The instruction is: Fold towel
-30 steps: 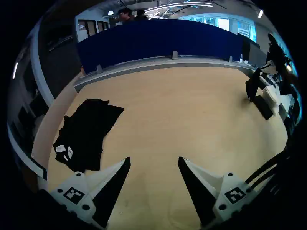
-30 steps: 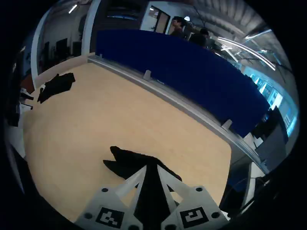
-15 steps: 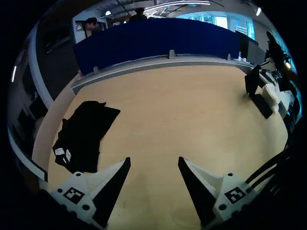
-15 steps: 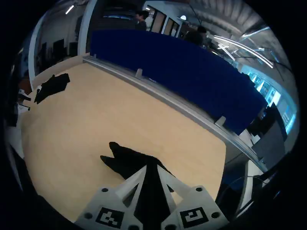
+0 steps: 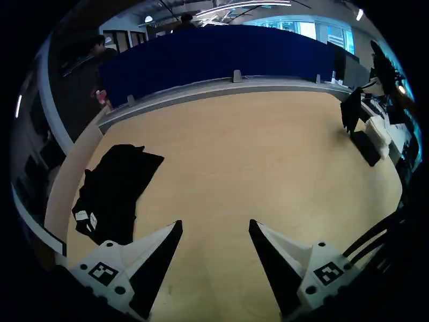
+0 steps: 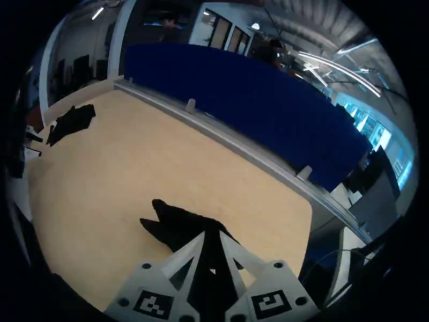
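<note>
My right gripper [image 6: 212, 234] is shut on a black towel [image 6: 179, 228]. The towel spreads out past the fingertips onto the light wooden table [image 6: 134, 166]. A second black cloth [image 6: 69, 121] lies crumpled near the table's far left corner in the right gripper view. In the left gripper view this same cloth [image 5: 113, 188], with white tags on it, lies left of my left gripper [image 5: 214, 222]. That gripper hovers open over bare wood [image 5: 241, 155], with nothing between its fingers.
A blue partition [image 5: 214, 53] with a grey rail runs along the table's far edge, and people move behind it. At the right end in the left gripper view are a dark hanging shape [image 5: 351, 110], a flat black item [image 5: 367, 147] and a white stack [image 5: 381, 131].
Both views shifted only slightly. The crumpled black cloth drifted a little left in the left gripper view. The people behind the partition moved. The right gripper's hold on the towel is unchanged.
</note>
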Tool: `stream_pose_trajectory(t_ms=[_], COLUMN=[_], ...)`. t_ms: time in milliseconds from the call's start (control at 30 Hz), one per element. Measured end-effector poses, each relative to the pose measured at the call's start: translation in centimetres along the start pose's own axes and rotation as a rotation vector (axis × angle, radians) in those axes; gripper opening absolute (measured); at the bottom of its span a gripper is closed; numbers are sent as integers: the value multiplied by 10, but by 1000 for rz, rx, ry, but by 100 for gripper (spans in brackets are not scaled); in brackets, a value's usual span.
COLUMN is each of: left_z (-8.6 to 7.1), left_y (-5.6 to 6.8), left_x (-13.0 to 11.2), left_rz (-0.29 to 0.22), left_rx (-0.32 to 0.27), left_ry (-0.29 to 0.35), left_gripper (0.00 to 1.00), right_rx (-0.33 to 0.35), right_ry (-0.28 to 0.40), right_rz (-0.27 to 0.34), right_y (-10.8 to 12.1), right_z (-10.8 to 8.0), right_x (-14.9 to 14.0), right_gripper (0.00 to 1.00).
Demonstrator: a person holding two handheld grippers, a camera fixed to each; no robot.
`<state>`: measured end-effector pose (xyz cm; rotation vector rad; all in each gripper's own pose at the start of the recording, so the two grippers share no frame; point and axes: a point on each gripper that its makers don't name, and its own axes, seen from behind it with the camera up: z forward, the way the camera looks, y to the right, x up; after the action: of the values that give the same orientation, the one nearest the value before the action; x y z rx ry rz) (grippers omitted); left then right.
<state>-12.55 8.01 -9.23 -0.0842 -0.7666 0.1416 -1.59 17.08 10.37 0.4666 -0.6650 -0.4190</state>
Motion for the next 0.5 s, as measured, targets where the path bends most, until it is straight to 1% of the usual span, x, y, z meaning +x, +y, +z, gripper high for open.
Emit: stream_pose_trajectory(t_ms=[200, 500], left_z=[3, 6], left_y=[2, 7], left_x=[0, 2], left_rz=[-2, 3], left_rx=[-2, -4], left_ry=[-2, -2], left_gripper=[92, 92], right_rx=[-2, -2], right_ry=[3, -7], right_rz=[-3, 3], right_y=[3, 5], right_z=[-2, -4], right_x=[1, -8], right_gripper=[4, 4])
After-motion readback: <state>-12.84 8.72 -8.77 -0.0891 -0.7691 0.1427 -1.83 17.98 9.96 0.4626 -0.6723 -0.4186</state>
